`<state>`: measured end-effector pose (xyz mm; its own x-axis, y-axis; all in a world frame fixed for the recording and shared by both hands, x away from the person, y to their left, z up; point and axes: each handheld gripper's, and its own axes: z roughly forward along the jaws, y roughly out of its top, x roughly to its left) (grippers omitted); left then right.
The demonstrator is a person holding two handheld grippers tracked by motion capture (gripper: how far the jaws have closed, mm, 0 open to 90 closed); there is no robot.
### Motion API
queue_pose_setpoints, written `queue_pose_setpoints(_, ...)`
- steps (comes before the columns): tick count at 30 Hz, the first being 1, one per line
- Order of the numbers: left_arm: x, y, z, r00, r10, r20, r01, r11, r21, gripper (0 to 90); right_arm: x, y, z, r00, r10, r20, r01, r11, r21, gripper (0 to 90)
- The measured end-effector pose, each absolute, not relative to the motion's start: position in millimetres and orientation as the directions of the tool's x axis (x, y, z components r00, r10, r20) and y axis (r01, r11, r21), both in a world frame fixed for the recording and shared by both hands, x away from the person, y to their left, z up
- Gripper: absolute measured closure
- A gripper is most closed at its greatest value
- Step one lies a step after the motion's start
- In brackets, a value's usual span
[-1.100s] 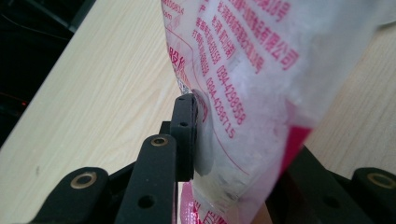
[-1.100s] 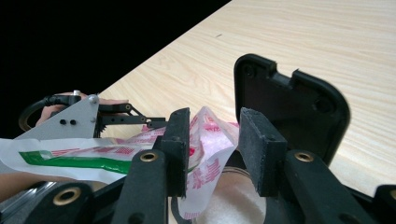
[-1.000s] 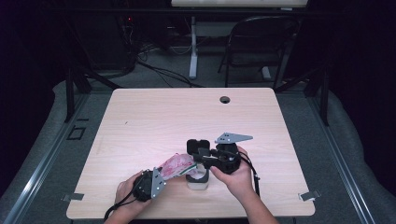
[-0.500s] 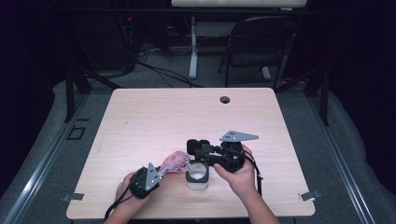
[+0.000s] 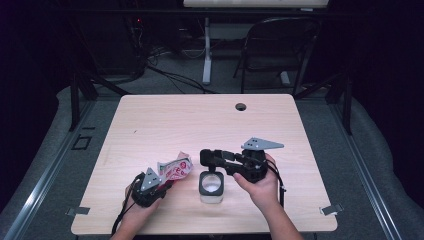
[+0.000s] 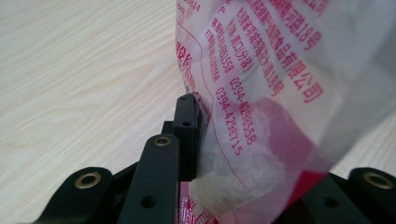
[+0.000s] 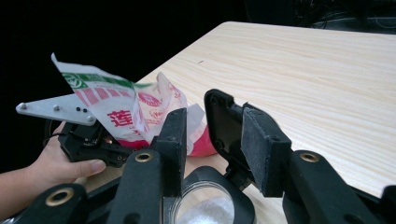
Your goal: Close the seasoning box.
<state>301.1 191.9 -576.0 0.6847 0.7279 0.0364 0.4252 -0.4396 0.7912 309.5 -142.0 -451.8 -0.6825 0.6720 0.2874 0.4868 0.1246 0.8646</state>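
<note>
The left claw (image 5: 167, 182) is clenched on a clear plastic bag (image 5: 175, 169) with red print, pinching it near its lower edge; in the left gripper view the bag (image 6: 280, 93) holds a white powder and rises from between the jaws. The bag is lifted off the desk (image 5: 200, 120), near its front edge. Just to the right of it stands a small jar (image 5: 211, 186) with a black rim and white contents. The right claw (image 5: 206, 158) hovers just above the jar's far rim, its jaws apart and grasping nothing; in the right gripper view the jar (image 7: 210, 205) sits below them.
</note>
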Motion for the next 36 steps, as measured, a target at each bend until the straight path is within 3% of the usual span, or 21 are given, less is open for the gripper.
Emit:
queue_pose_setpoints(6,305,200,-576,0.663,0.748,-0.040,0.458,-0.362,0.812,75.0,312,-149,-451,-0.661,0.692,0.290,0.484,0.098,0.870,60.4)
queue_pose_setpoints(18,309,222,-568,0.581,0.811,-0.062,0.477,-0.278,0.834,75.7,325,-157,-463,-0.617,0.725,0.307,0.528,0.091,0.844,48.6)
queue_pose_setpoints(25,309,250,-562,0.451,0.890,-0.060,0.496,-0.194,0.847,75.9,332,-147,-474,-0.640,0.721,0.265,0.537,0.173,0.826,45.5)
queue_pose_setpoints(36,306,294,-561,0.220,0.974,-0.054,0.524,-0.071,0.849,76.1,339,-136,-485,-0.650,0.724,0.229,0.519,0.204,0.830,46.8)
